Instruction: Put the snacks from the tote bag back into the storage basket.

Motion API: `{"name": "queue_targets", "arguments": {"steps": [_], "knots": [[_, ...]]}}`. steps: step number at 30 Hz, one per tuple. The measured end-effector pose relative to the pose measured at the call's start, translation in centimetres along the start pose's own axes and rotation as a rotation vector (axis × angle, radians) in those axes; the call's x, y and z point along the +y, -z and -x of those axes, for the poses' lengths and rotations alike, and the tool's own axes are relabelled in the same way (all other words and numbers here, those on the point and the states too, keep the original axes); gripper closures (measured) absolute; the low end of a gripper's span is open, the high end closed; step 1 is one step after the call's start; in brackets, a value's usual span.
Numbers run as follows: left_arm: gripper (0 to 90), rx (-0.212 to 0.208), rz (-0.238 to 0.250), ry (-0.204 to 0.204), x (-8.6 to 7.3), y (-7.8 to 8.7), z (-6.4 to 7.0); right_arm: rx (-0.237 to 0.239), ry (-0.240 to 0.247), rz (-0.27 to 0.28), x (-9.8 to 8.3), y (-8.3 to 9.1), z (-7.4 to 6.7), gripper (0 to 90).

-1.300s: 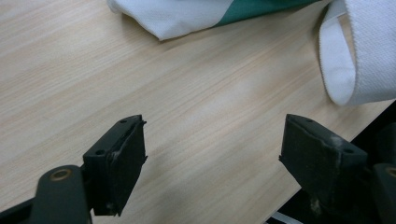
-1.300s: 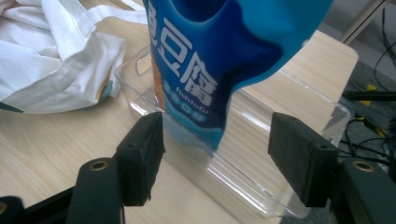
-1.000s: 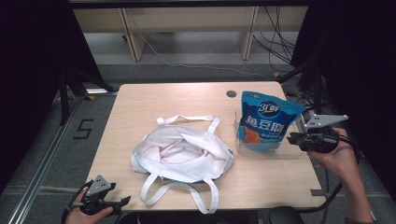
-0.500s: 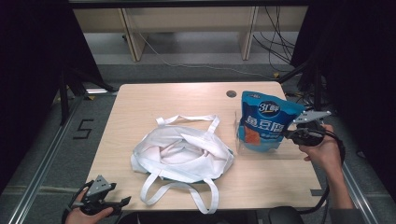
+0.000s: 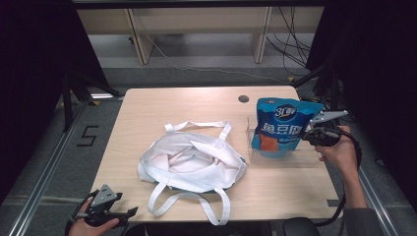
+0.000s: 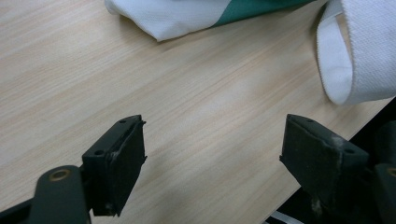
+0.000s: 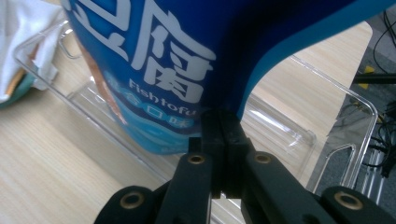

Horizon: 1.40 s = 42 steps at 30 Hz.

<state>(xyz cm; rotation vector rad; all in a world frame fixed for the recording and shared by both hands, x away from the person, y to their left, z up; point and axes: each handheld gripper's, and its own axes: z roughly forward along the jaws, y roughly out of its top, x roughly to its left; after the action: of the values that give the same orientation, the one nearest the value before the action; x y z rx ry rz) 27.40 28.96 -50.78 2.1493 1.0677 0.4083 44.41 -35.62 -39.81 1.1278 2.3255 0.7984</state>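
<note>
My right tool (image 5: 314,132) is clamped tight on the side edge of the blue snack bag (image 5: 282,125), and in the right gripper view the two black jaws are pressed flat together on that thin blue edge (image 7: 219,140). The snack bag stands up in a clear plastic tray (image 5: 305,160) on the right side of the counter (image 5: 147,113). The white cloth bag (image 5: 192,162) lies open in the middle of the counter, a little way to the left of the tray. My left tool (image 5: 105,211) waits low at the near left corner with its jaws wide apart and nothing between them; the left gripper view shows bare wood and a white strap (image 6: 355,56) close by. I think the job now is to lift the snack bag out of the tray. To do it well, I should lift straight up first so the bottom clears the tray wall. I should go slowly, because I hold just a thin edge and the bag could swing or slip. Then my left tool could hold the cloth bag open.
</note>
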Motion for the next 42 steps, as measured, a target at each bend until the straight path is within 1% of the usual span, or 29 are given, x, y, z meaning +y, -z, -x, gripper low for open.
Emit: {"name": "queue_targets", "arguments": {"steps": [1,2,3,4,5,6,7,8,9,10,12,13,14,15,16,18,20,22,23,26,30,31,33,35,36,37,40,41,42], "knots": [[20.9,0.001,-0.005,-0.004,0.0,0.0,0.0,0.011,0.001,-0.033,0.1,0.0,0.1,90.0],[20.9,0.001,-0.018,-0.005,0.1,0.2,0.0,0.003,0.013,-0.035,0.1,-0.2,0.2,89.4],[20.9,0.000,-0.018,-0.007,0.1,0.2,-0.1,0.028,-0.026,-0.064,0.2,-0.1,0.0,88.1],[20.9,0.000,0.000,0.010,0.1,0.1,0.1,0.035,-0.032,-0.069,0.2,0.0,0.0,86.4],[20.9,0.002,0.005,0.018,0.0,0.0,0.1,0.033,-0.016,-0.060,0.2,0.1,0.0,83.6],[20.9,0.001,-0.018,-0.006,0.1,0.2,-0.1,0.020,-0.008,-0.028,0.0,0.0,-0.3,79.9],[20.9,0.002,-0.020,-0.004,0.1,0.2,-0.1,0.027,-0.023,-0.048,0.1,0.4,-0.5,75.5],[20.9,0.001,-0.021,-0.005,0.1,0.2,-0.1,0.002,-0.004,-0.040,0.0,0.5,-0.8,68.1],[20.9,0.001,0.002,0.002,0.0,0.0,0.0,-0.006,-0.019,-0.039,-0.1,0.7,-1.4,63.7],[20.9,-0.001,-0.016,-0.018,0.0,0.2,-0.1,-0.013,-0.025,-0.046,-0.2,1.0,-1.9,60.7],[20.8,0.005,0.009,0.022,0.1,0.0,0.1,-0.014,-0.038,-0.020,-0.4,1.5,-2.7,55.0],[20.9,0.005,0.008,0.022,0.1,0.0,0.1,-0.011,-0.049,-0.018,-0.4,1.9,-3.2,52.4],[20.9,0.004,0.007,0.019,0.1,0.0,0.1,-0.015,-0.057,0.002,-0.4,2.2,-3.6,50.0],[20.9,0.003,-0.018,-0.010,0.1,0.2,-0.1,-0.005,-0.074,0.005,-0.3,2.5,-4.2,47.9],[20.9,0.002,0.006,0.016,0.1,0.0,0.1,0.000,-0.044,0.014,-0.4,2.7,-4.3,47.1],[20.9,0.005,0.008,0.024,0.1,0.0,0.2,0.030,-0.039,0.037,-0.2,3.1,-5.4,45.3],[20.8,0.001,-0.015,-0.014,0.0,0.2,0.0,0.057,-0.038,0.065,0.1,3.3,-6.4,44.1],[20.9,0.003,0.008,0.024,0.1,0.1,0.2,0.065,-0.027,0.101,0.4,3.2,-7.0,43.3],[20.9,0.001,-0.008,-0.009,0.1,0.2,-0.1,0.079,-0.047,0.118,0.6,3.1,-7.7,42.5],[20.9,0.002,-0.014,-0.007,0.1,0.3,0.0,0.111,-0.022,0.148,1.1,2.5,-8.8,41.9],[20.9,0.006,0.002,0.013,0.1,0.2,0.1,0.145,-0.022,0.141,1.7,1.4,-10.1,40.7],[20.9,0.004,-0.013,-0.013,0.2,0.3,-0.1,0.149,-0.013,0.146,1.8,1.2,-10.2,40.6],[20.9,0.011,0.017,0.007,0.1,0.2,0.0,0.175,-0.030,0.138,2.0,0.7,-10.9,40.2],[20.8,0.008,-0.005,-0.003,0.2,0.4,-0.1,0.171,0.001,0.154,2.2,0.0,-11.2,39.4],[20.8,0.007,-0.001,0.000,0.1,0.4,-0.1,0.188,-0.018,0.142,2.2,-0.2,-11.6,39.5],[20.5,0.006,0.010,0.014,0.1,0.3,0.0,0.185,-0.008,0.154,2.2,-0.6,-11.7,39.8],[20.3,0.009,0.016,0.010,0.1,0.3,0.0,0.201,-0.034,0.155,2.2,-1.4,-12.8,39.8],[20.3,0.008,0.007,0.011,0.1,0.3,0.0,0.207,-0.032,0.159,2.1,-1.8,-13.2,39.8],[20.3,0.008,0.004,0.005,0.1,0.4,0.0,0.208,-0.006,0.174,2.1,-2.1,-13.3,39.8]]}}
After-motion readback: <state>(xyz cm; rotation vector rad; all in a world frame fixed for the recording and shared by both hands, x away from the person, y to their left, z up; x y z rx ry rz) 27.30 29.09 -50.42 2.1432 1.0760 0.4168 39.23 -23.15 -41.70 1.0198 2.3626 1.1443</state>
